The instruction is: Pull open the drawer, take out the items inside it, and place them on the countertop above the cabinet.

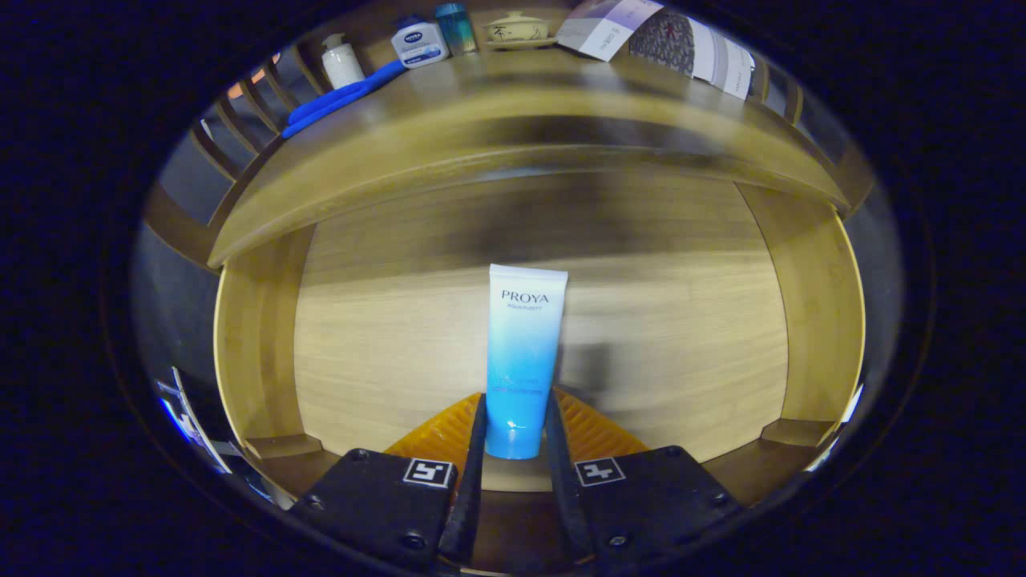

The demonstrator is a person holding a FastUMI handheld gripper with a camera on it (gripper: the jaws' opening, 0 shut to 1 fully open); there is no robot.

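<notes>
A white-to-blue cosmetic tube stands between my two fingers, its blue cap end down. My gripper is shut on the tube, both pads pressing its lower sides. Below and behind it lies the open wooden drawer, its pale floor bare around the tube. The cabinet's countertop runs above the drawer's back.
On the countertop stand a white pump bottle, a white-and-blue jar, a teal can, a small lidded bowl, a blue cloth and a leaning printed card. Wooden slats rise behind the countertop.
</notes>
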